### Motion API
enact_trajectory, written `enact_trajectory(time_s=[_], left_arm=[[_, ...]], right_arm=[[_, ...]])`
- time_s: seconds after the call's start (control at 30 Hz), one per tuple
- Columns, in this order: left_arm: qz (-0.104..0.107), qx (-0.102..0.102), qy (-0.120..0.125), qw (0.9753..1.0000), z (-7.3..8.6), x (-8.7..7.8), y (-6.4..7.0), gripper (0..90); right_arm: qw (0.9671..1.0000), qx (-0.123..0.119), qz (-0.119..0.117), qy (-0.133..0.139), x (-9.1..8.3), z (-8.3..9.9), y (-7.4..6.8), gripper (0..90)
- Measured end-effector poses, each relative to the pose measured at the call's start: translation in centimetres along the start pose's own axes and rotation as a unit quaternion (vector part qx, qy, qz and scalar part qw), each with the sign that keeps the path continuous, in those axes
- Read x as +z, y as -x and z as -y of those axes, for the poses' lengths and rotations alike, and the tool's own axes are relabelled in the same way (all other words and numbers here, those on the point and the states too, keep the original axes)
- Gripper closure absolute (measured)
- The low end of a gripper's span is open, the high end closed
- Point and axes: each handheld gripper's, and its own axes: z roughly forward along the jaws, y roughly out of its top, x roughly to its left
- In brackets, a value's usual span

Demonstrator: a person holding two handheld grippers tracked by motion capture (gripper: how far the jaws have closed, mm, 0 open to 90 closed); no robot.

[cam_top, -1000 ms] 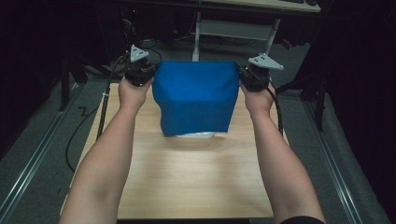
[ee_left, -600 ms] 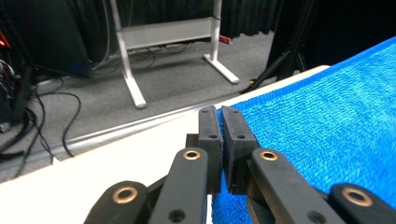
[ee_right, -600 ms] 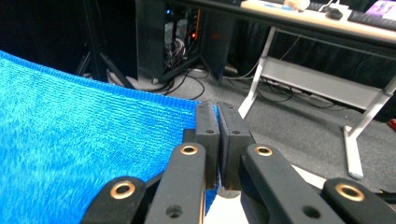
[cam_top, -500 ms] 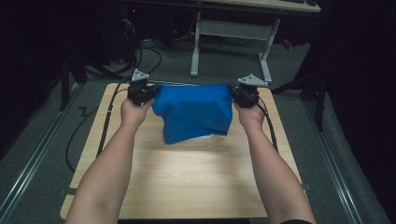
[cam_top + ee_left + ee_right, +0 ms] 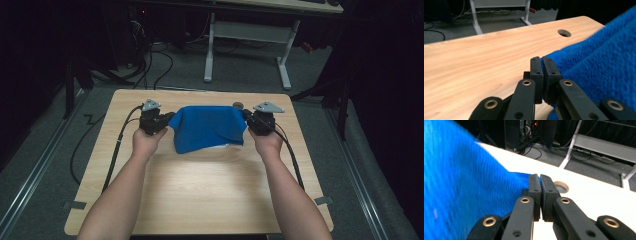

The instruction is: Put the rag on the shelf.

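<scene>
A blue towel (image 5: 207, 128) is stretched between the two grippers over the far part of the wooden table (image 5: 200, 195). My left gripper (image 5: 161, 121) pinches the towel's left corner, jaws shut on the blue cloth (image 5: 586, 70) in the left gripper view (image 5: 542, 62). My right gripper (image 5: 250, 121) holds the right corner, jaws shut on the cloth (image 5: 461, 185) in the right gripper view (image 5: 537, 180). The towel's lower edge droops onto the tabletop, with a pale underside strip (image 5: 225, 145) showing.
A round cable hole (image 5: 238, 105) sits in the table near its far edge, also seen as the hole (image 5: 564, 33) and the hole (image 5: 560, 186). Cables trail from both grippers across the table. A white desk frame (image 5: 247, 35) and floor cables lie beyond.
Both grippers have come down and toward the person with the towel. The towel now hangs lower, its bottom edge resting on the table.
</scene>
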Motion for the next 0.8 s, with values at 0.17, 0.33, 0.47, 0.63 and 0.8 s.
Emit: enact_trajectory(time_s=[0.17,0.33,0.47,0.63,0.8], left_arm=[[0.005,-0.011,-0.007,0.9999,1.3,0.6,0.1,87.5],[0.011,-0.026,-0.012,0.9995,2.1,1.2,0.0,87.4],[0.012,-0.030,-0.021,0.9993,2.5,1.8,0.1,87.2],[0.018,-0.034,-0.030,0.9988,2.9,2.4,0.3,86.9],[0.023,-0.036,-0.036,0.9984,3.3,2.9,0.5,86.0]], right_arm=[[0.9999,0.006,-0.005,-0.015,0.3,1.7,-0.3,89.1],[0.9997,0.010,-0.010,-0.019,0.6,2.8,-0.8,89.0],[0.9996,0.012,-0.013,-0.022,0.9,3.5,-1.1,88.9],[0.9994,0.022,-0.012,-0.022,1.0,4.2,-1.0,88.9],[0.9992,0.027,-0.012,-0.028,1.1,4.9,-0.7,88.8]])
